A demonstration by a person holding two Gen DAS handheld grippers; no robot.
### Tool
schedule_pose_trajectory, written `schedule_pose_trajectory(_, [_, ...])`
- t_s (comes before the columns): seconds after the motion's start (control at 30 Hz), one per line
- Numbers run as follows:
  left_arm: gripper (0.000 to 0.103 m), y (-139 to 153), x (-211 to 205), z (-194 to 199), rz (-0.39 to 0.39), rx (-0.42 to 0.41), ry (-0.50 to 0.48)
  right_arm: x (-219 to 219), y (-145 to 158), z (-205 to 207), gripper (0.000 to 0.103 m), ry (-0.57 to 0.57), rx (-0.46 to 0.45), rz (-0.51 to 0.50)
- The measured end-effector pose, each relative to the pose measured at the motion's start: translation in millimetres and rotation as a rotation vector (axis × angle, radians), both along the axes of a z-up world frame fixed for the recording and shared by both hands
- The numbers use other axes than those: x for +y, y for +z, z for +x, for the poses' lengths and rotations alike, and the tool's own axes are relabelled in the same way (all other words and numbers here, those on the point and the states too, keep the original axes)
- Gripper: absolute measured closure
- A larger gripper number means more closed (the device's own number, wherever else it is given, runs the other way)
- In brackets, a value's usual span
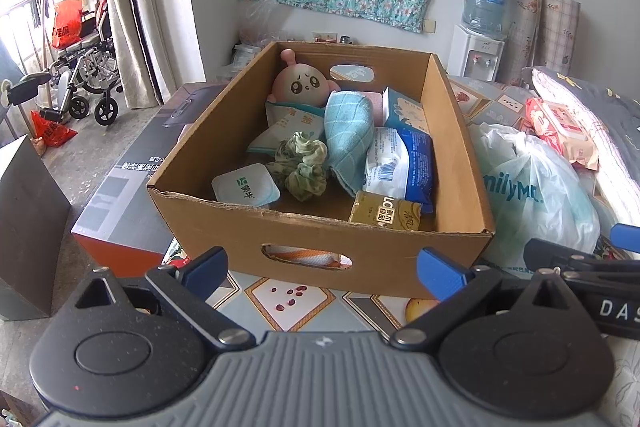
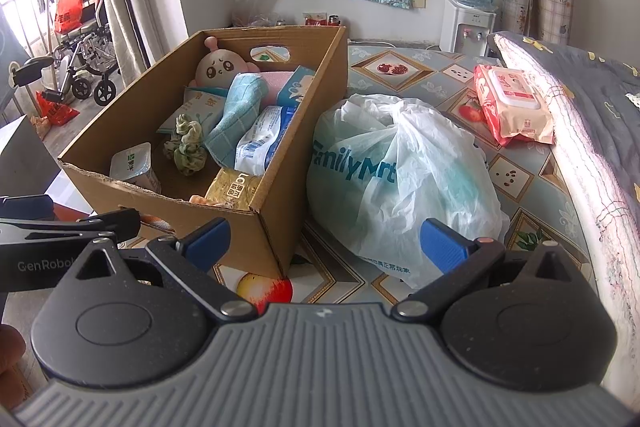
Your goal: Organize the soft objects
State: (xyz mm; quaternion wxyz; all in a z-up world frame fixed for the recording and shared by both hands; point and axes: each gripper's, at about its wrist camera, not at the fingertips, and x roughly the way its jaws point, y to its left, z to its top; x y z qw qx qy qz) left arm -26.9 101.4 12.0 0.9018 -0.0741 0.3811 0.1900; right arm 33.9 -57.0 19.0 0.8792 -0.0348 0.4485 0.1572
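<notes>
- While I hold both tongs back from the cardboard box [image 1: 320, 227], my left gripper [image 1: 322, 269] has its blue fingers [image 1: 206, 267] spread wide apart with nothing between them, pointed at the box's near wall and its handle slot.
- My right gripper [image 2: 324, 245] is spread just as wide and empty, aimed at the box's near right corner and the white plastic bag [image 2: 400, 171] just beside it.
- The box stands on a patterned tablecloth [image 2: 520, 179], and the soft things lie inside it.
- A pink plush doll [image 1: 298, 85] leans at the far end of the box.
- A blue checked towel [image 1: 348, 135] lies rolled in the middle, its lower end touching a green scrunchie [image 1: 306, 165].
- A blue-and-white tissue pack [image 1: 400, 163] lies to the right of the towel, against the right wall.
- A gold packet [image 1: 386, 215] sits in the near right corner, and a white yogurt cup [image 1: 245, 185] in the near left.
- A light blue carton [image 1: 404, 109] stands behind the tissue pack.
- Outside the box, a pack of wet wipes [image 2: 514, 103] lies on the cloth well to the right of the bag, near a folded grey quilt [image 2: 592, 99].
</notes>
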Motion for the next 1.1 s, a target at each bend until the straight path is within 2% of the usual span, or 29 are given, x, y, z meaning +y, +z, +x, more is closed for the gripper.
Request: schedule_pose_trajectory(1.1, [0.002, -0.4, -1.0, -1.9, -0.009, 0.011, -0.004, -4.0, -2.0, -4.0, 0.001, -0.022, 0.019, 0.001])
